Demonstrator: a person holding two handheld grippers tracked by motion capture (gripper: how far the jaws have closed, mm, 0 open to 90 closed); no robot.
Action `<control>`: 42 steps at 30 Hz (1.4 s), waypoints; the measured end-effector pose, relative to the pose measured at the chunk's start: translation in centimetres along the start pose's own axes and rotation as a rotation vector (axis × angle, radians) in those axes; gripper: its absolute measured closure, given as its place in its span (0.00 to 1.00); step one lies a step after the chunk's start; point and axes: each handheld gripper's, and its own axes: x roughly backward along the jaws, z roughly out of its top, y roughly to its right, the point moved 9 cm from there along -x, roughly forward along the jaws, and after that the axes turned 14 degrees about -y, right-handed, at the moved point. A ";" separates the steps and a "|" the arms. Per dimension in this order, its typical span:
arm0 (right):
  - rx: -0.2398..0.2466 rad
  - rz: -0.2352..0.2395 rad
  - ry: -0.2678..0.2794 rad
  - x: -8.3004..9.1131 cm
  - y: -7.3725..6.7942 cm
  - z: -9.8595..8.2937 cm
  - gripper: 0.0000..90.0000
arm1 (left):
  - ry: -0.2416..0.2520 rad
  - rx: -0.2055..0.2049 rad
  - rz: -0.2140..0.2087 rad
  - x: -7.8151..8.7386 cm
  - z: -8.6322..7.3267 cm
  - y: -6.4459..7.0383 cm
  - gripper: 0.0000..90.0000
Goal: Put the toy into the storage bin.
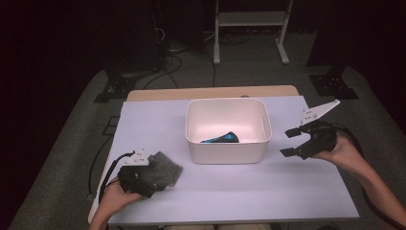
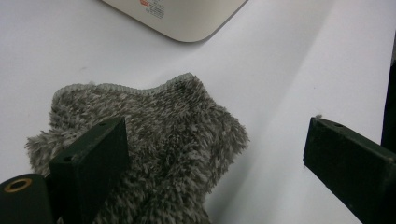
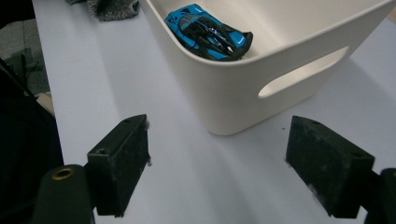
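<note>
Status: the blue toy car [image 1: 221, 139] already lies inside the white bin [image 1: 229, 154]; the grey fleecy cloth [image 1: 165, 168] remains on the table [image 1: 249, 187], left of the bin; the left gripper [image 2: 215, 154] straddles it, jaws spread wide, nothing clamped; the right gripper [image 1: 293, 142] hangs beside the bin, fully open and empty; remaining, by judgement: grasp the cloth and deposit it.

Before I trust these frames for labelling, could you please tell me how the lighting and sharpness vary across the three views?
High view: table evenly lit, surroundings nearly black, slightly soft; the tub glows brightest. Left gripper view: grey cloth sharp, casting a soft shadow to its right; the left gripper is dark. Right gripper view: blue toy car crisp, the tub's shadow falls beneath it.
</note>
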 end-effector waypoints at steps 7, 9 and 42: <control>-0.020 0.007 0.003 -1.1 -0.2 -1.3 0.22 | -0.005 -0.010 0.001 0.0 0.0 0.1 0.07; -0.026 0.006 0.006 -1.4 -0.2 -1.7 0.22 | 0.000 -0.005 -0.001 0.0 0.0 0.1 0.07; -0.122 0.029 0.014 -5.7 -0.1 -6.6 0.21 | -0.008 0.000 0.012 -0.1 -0.2 0.0 0.07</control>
